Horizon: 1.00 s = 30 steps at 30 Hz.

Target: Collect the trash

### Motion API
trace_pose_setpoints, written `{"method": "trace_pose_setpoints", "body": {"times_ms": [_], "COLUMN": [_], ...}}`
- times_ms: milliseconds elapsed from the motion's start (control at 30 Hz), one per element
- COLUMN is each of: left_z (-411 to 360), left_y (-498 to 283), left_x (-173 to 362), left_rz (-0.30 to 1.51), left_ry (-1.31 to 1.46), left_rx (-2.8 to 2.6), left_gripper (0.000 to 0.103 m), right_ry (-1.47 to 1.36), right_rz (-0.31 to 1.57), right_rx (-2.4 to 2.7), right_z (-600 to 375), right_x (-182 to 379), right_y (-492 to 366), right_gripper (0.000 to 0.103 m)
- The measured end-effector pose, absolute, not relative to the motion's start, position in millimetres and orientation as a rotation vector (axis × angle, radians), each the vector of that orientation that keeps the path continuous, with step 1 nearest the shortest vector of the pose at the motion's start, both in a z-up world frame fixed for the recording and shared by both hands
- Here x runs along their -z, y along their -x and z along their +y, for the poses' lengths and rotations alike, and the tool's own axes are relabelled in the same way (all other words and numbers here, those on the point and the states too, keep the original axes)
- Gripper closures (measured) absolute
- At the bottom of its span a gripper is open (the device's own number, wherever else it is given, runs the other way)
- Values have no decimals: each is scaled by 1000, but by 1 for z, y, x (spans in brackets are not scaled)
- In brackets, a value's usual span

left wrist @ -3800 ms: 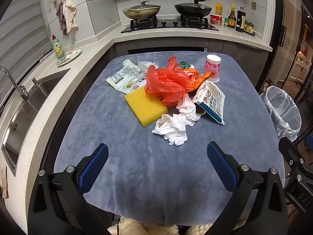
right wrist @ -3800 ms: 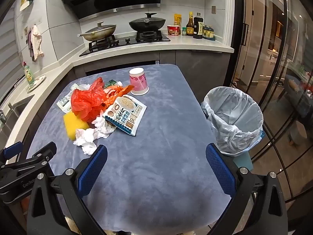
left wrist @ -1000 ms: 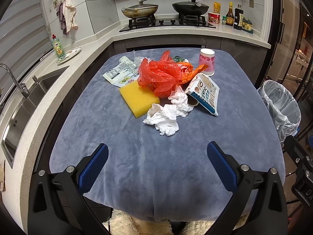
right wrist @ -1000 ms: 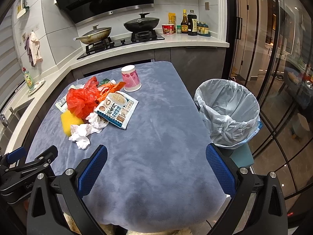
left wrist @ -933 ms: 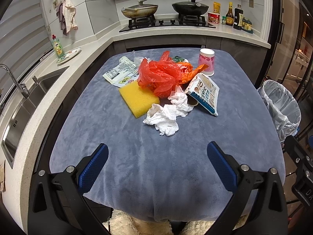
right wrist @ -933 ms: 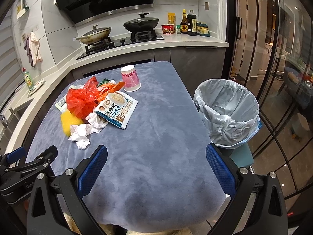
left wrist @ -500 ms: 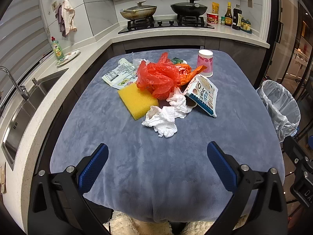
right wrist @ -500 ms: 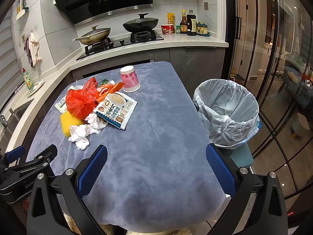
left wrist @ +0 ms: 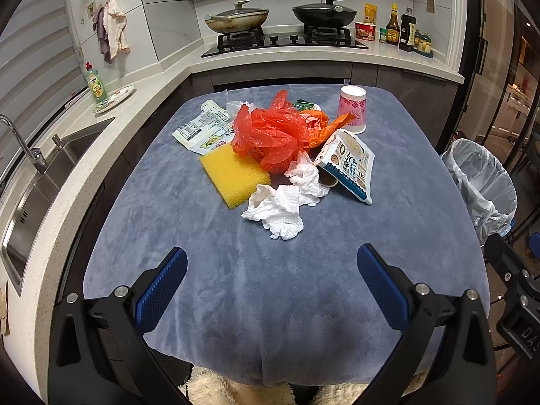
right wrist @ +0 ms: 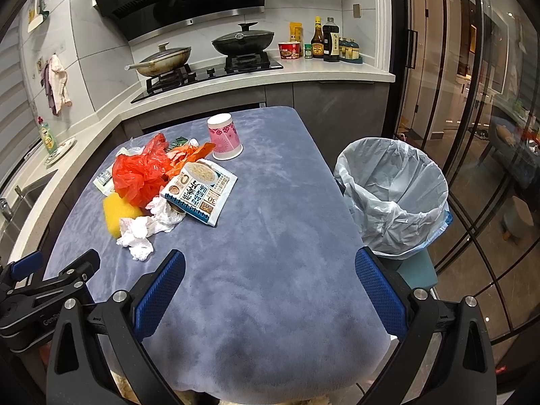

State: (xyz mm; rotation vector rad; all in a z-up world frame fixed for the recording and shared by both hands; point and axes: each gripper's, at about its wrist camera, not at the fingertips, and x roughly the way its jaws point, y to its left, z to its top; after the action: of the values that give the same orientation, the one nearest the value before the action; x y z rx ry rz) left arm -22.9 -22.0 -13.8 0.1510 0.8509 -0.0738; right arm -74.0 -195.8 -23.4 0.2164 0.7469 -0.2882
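A trash pile lies mid-table on the blue cloth (left wrist: 270,287): crumpled white tissue (left wrist: 283,206), a yellow sponge (left wrist: 233,173), a red plastic bag (left wrist: 270,135), a printed food packet (left wrist: 351,165), a flat white wrapper (left wrist: 202,128) and an upside-down pink paper cup (left wrist: 352,108). The same pile shows in the right wrist view, with tissue (right wrist: 141,233), packet (right wrist: 199,192) and cup (right wrist: 224,136). My left gripper (left wrist: 271,276) is open and empty over the near table edge. My right gripper (right wrist: 270,280) is open and empty beside it.
A lined trash bin (right wrist: 393,195) stands on the floor right of the table, also in the left wrist view (left wrist: 482,182). A counter with a sink (left wrist: 33,185) runs along the left. A stove with two pans (left wrist: 280,23) is at the back.
Both grippers have pulled back and risen slightly from the pile. Both stay open and empty. The trash has not moved.
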Motion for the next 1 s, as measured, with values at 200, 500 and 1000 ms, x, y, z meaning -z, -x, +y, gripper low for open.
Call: {"method": "trace_pose_setpoints", "body": {"times_ms": [200,500,1000], "left_z": [-19,15,61], "left_y": [16,-16,-83], "left_x": [16,40,82], "left_rz": [850,875,919], "left_ry": [-118,-58,3], "left_rx": [92,39,43], "left_gripper": [7,7,7], "right_ry": [-216,-171,-143], "right_rz": [748,760,813], "right_rx": [274,211,139], "right_z": [-195,-177,-150], "right_x": [27,52,89], "right_y": [64,28,-42], "right_gripper": [7,7,7]}}
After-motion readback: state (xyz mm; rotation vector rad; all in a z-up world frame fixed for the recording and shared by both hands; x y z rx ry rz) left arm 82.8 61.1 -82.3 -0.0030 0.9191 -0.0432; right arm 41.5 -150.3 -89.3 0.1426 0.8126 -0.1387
